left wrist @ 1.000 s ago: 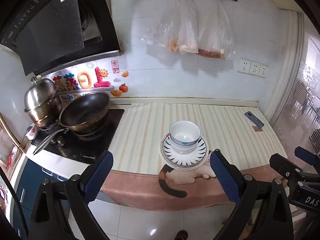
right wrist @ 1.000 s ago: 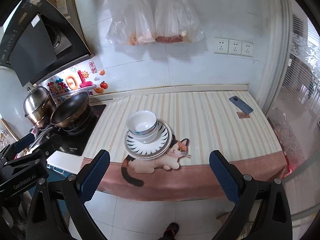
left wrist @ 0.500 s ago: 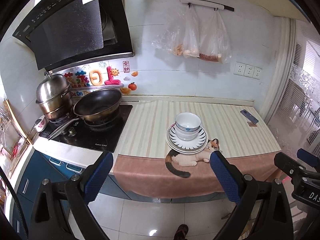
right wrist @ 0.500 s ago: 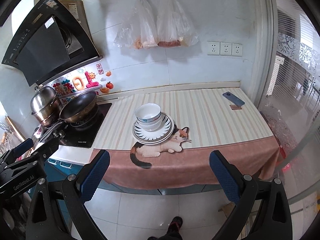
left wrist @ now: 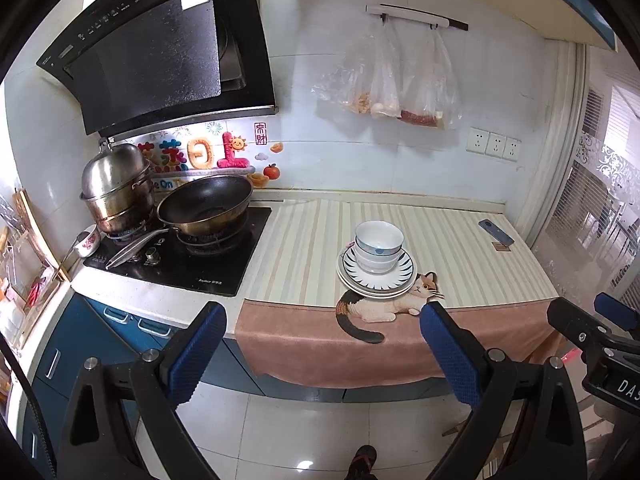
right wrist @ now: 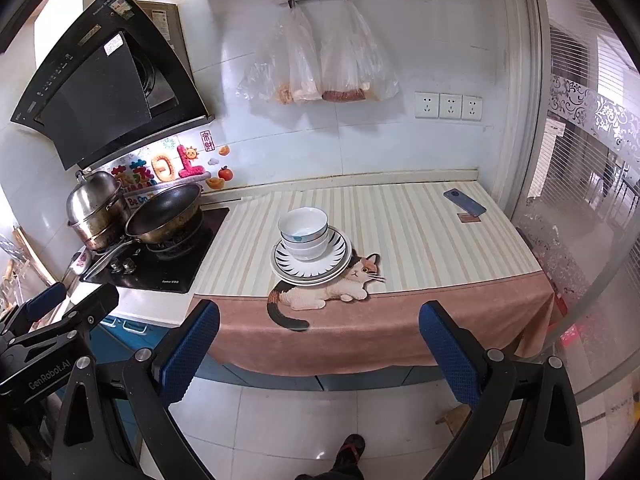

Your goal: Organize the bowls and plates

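White bowls (left wrist: 378, 246) (right wrist: 304, 236) are stacked on a pile of plates (left wrist: 404, 280) (right wrist: 340, 256) whose top one has a dark ray pattern. The pile sits near the front of the striped counter, above a cat picture on the cloth. My left gripper (left wrist: 322, 354) hangs open over the floor, well back from the counter. My right gripper (right wrist: 320, 354) is open too and just as far back. Neither holds anything.
A wok (left wrist: 206, 204) and a steel pot (left wrist: 116, 188) stand on the black hob (left wrist: 224, 264) at left under a range hood (left wrist: 160, 52). A phone (left wrist: 496, 232) lies at the counter's far right. Plastic bags (left wrist: 396, 76) hang on the wall. A foot (left wrist: 362, 462) shows on the tiled floor.
Both grippers have drawn back and up from the counter, so the dish pile looks smaller and farther. The pile itself has not moved.
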Demonstrator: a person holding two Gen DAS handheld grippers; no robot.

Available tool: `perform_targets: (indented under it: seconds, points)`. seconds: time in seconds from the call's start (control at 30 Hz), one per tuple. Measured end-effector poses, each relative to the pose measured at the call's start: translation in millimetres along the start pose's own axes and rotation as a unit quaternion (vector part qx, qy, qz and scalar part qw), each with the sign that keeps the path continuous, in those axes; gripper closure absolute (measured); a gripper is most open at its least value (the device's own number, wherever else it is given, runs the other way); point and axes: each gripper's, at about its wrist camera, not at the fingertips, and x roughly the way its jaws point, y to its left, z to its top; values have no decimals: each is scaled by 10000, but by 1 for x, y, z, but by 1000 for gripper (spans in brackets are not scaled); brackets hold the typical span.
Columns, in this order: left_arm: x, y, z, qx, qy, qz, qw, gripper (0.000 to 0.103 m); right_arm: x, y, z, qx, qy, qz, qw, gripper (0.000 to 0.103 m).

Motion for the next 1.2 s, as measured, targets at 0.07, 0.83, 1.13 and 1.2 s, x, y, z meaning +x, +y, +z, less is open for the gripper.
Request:
perform_targets:
  seconds: [0.07, 0.83, 1.13, 1.2]
  points:
    - [0, 2, 1, -14, -10, -8, 10000, 4, 1, 0, 0, -7, -8, -12, 10000, 1]
    - [-6, 0, 1, 33, -87, 40, 9999, 4, -2, 3, 3, -33, -74, -173, 9998, 1]
    - [-5, 1, 2, 68, -69, -5, 10000, 4, -3, 6, 0, -60, -112, -251, 9996, 1]
    - [-6, 1, 2, 70, -73, -4, 9999, 4, -2, 6, 0, -64, -106, -265, 9996, 1]
